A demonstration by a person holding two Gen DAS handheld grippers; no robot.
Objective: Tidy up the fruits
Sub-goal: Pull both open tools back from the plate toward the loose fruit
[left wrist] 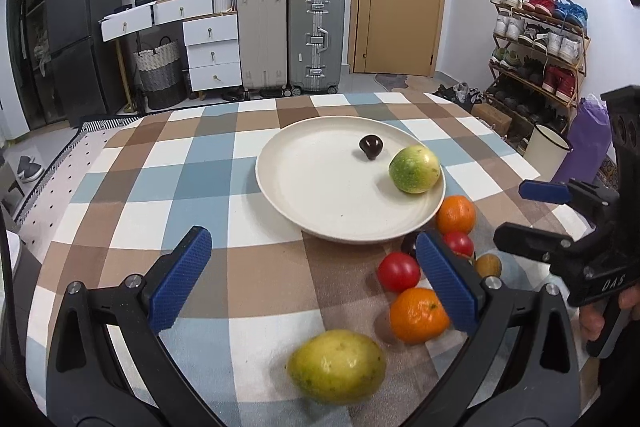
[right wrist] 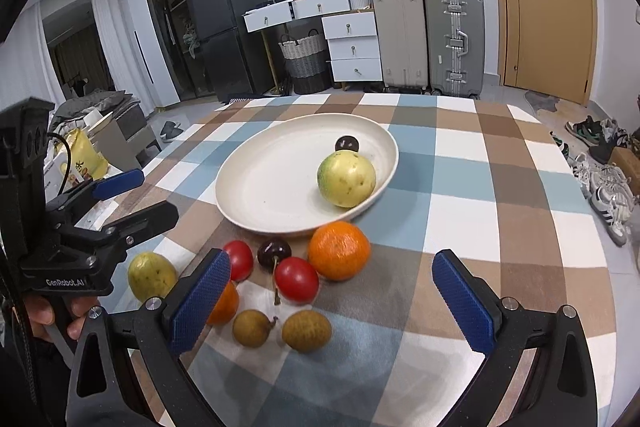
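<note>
checkered cloth covers the surface (left wrist: 248,267) in the left wrist view, where a smooth cream plate (left wrist: 320,187) holds a round green fruit (left wrist: 414,169) and a dark cherry (left wrist: 371,145), and the left tongs (left wrist: 314,277) hang released above a yellow-green fruit (left wrist: 337,366). in the right wrist view the right tongs (right wrist: 331,303) gape empty over two rough brown longans (right wrist: 280,330), glossy red tomatoes (right wrist: 297,279) and a dimpled orange (right wrist: 339,250), all off the plate.

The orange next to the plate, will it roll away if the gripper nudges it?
Probably: the orange is round and sits free on the flat tablecloth. Pushed toward the plate, the rim would likely stop it. Its dimpled peel should grip fairly well.
</note>
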